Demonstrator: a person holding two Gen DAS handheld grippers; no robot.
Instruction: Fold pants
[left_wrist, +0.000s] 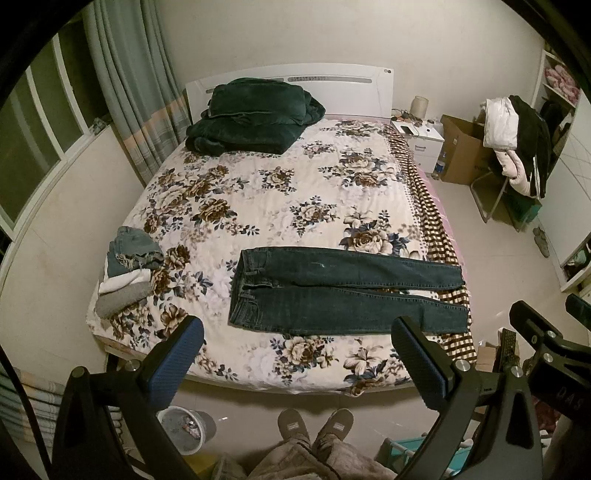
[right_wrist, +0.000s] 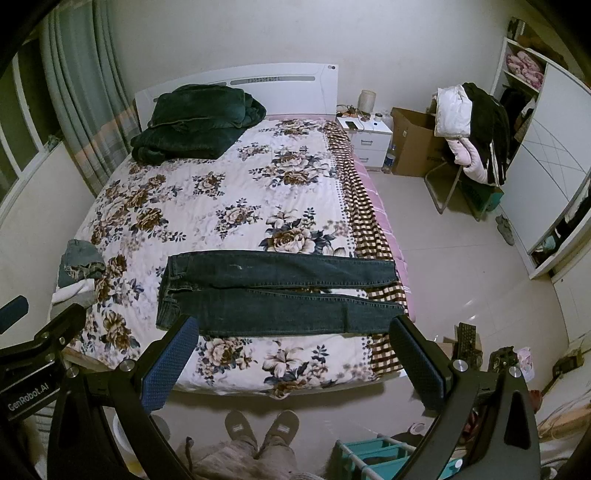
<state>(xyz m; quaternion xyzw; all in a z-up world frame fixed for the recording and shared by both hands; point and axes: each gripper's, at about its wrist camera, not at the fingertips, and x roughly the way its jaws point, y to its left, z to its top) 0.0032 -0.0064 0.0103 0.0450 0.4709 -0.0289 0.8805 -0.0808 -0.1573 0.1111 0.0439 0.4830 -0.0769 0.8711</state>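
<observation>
Denim pants (left_wrist: 343, 291) flat on bed (left_wrist: 258, 184), beyond both released tongs (left_wrist: 295, 354) (right_wrist: 291, 354).

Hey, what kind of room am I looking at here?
Most likely a home bedroom: a bed with a flowered cover, a white nightstand beside it, and a wardrobe along the right wall.

my left gripper (left_wrist: 297, 363) is held out in front of me, jaws spread wide, gripping nothing. my right gripper (right_wrist: 291, 363) sits just beside it, level, jaws equally wide and bare. my slippered feet (left_wrist: 314, 430) point forward below.
</observation>
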